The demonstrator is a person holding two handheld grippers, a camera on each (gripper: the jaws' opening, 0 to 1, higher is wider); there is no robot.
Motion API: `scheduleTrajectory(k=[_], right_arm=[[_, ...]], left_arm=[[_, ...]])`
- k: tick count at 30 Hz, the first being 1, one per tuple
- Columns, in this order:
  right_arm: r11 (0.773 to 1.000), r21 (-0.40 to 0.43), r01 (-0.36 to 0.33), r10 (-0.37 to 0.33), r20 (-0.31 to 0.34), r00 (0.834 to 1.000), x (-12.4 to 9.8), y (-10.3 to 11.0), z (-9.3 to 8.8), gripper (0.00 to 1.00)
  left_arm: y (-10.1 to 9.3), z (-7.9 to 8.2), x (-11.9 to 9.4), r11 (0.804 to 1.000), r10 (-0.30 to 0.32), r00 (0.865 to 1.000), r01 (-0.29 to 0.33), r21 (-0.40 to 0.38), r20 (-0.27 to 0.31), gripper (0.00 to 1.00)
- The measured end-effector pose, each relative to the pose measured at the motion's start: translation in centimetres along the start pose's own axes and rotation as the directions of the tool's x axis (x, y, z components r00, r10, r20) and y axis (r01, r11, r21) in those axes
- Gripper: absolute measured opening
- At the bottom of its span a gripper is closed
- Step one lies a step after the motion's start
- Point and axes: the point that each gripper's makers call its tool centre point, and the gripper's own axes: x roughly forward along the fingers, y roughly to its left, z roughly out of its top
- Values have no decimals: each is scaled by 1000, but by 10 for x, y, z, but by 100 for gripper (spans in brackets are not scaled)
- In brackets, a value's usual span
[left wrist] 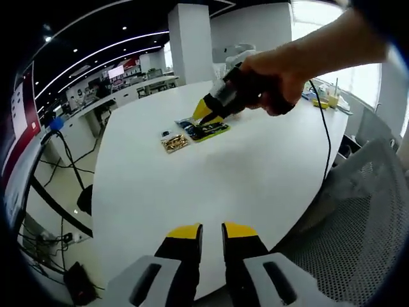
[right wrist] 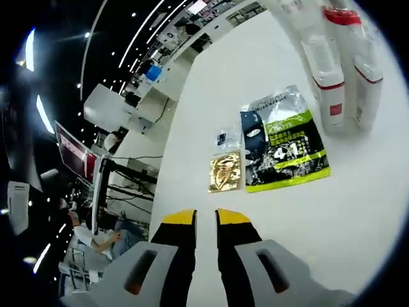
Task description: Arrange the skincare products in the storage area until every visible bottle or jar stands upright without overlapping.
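1. Tongs first: my left gripper hangs off the table's near edge, jaws nearly together with a thin gap, nothing between them. My right gripper looks the same in its own view, jaws close and empty; in the left gripper view it hovers over the sachets in my hand.
2. On the white table, toward the far side, lie three flat packs: a green-and-black sachet, a gold sachet just beside it, and a tiny dark one near both.
3. The bottles, white with red bands, sit at the top of the right gripper view, close together. With the view rolled, I cannot tell if they stand or lie.
4. Risks, as I judge them: the bottles are crowded, so reaching for one may knock its neighbour. Smooth plastic may slip from narrow jaws. Sachets are thin and flat, so I could push them across the table rather than lift them.
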Motion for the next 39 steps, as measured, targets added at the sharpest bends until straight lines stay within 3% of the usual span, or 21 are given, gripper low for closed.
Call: scheduleTrajectory(k=[7,19,24,33,35,39], right_arm=[[996,-87,-31,37,61,997,-41,21,6,13],[968,-247,-48,64,59,996,-74,43,-15,16],[925,-374,-70,100,63,993,-89,59,-20,19],[855,-514,-71,153,120,981,-128,78,-31,26],[839,-542,-47,167,175,970,-138,80,-27,24],[843,-539,-10,199,294,935,-165,84,-24,28]], left_arm=[[-2,3,1,1000,-10,1000,10,-8,16,14],[-2,10,0,999,-24,998,26,-39,58,14],[-2,16,-3,997,-35,995,42,-71,94,14],[-2,25,-7,995,-34,989,47,-88,144,15],[-10,29,-10,993,-70,984,84,-80,163,18],[-11,35,-14,992,-78,979,95,-87,188,19]])
